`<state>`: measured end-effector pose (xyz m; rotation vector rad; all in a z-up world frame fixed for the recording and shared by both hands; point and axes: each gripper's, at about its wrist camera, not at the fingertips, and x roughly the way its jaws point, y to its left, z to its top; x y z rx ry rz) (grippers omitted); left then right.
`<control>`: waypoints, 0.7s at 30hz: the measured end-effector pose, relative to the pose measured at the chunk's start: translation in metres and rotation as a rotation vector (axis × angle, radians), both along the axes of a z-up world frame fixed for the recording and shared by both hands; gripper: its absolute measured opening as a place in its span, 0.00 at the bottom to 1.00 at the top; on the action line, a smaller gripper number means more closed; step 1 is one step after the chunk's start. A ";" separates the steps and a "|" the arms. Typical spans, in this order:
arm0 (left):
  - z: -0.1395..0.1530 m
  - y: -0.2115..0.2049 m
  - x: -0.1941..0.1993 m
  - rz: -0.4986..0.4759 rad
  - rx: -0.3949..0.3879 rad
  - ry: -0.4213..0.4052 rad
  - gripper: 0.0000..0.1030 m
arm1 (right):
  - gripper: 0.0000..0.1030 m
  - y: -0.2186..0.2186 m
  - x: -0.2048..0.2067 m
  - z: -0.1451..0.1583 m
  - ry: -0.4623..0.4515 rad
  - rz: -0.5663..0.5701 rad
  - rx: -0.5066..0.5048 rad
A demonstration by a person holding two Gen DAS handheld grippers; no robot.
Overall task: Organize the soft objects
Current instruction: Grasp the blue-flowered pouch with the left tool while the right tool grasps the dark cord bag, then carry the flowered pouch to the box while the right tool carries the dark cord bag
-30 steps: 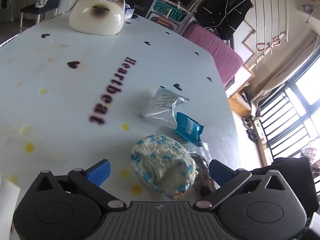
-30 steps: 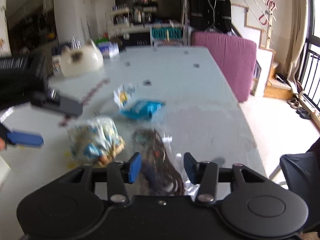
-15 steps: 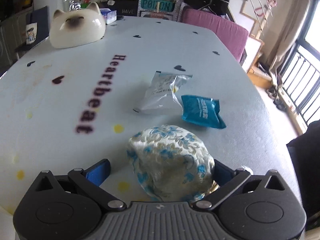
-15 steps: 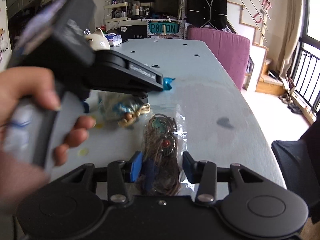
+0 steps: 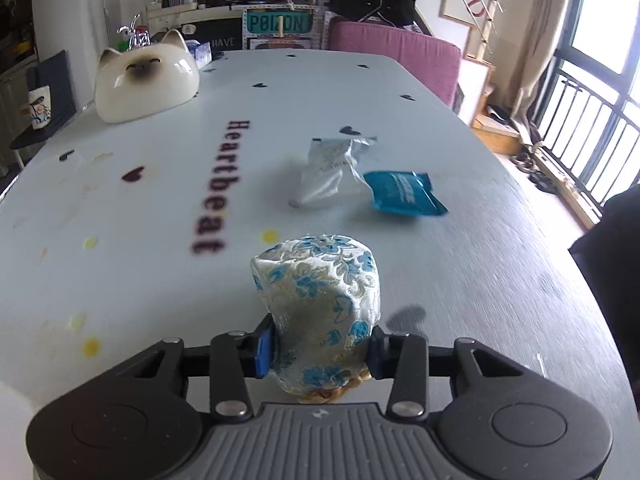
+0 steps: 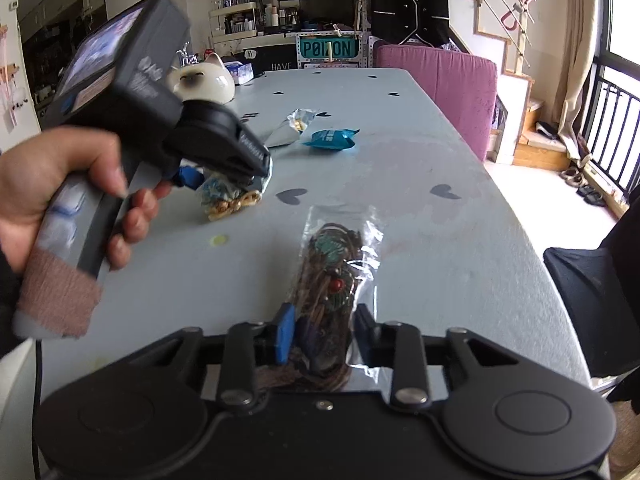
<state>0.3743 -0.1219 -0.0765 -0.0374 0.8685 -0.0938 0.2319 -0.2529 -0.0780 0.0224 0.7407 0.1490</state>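
left gripper [image 5: 318,350] clamping floral pouch [image 5: 318,300]

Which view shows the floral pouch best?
The left wrist view: the floral pouch fills the centre, pinched in the left gripper. The right wrist view shows only its lower end under that gripper.

Cream pouch [image 5: 320,300] with blue flowers; teal packet [image 5: 402,199]; pale tablecloth [image 5: 480,280], dark hearts.

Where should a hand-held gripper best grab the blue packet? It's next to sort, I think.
Likely across the blue packet's puffy middle, from above: it lies flat on the table, the crimped ends are thin, and the silver wrapper crowds its left.
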 end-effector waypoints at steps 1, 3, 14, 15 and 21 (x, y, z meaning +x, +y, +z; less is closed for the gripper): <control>0.001 0.002 -0.004 -0.005 -0.009 0.005 0.42 | 0.24 0.000 -0.001 0.000 0.000 0.002 0.008; 0.002 0.007 -0.014 -0.011 -0.030 0.012 0.42 | 0.20 0.000 -0.004 0.002 -0.005 0.005 0.017; 0.052 0.022 -0.081 -0.068 -0.147 -0.069 0.42 | 0.12 -0.003 -0.019 0.021 -0.050 -0.033 0.067; 0.058 0.023 -0.088 -0.072 -0.158 -0.077 0.42 | 0.12 -0.003 -0.022 0.024 -0.058 -0.038 0.074; 0.092 0.041 -0.132 -0.083 -0.219 -0.125 0.42 | 0.12 0.000 -0.035 0.044 -0.106 -0.051 0.120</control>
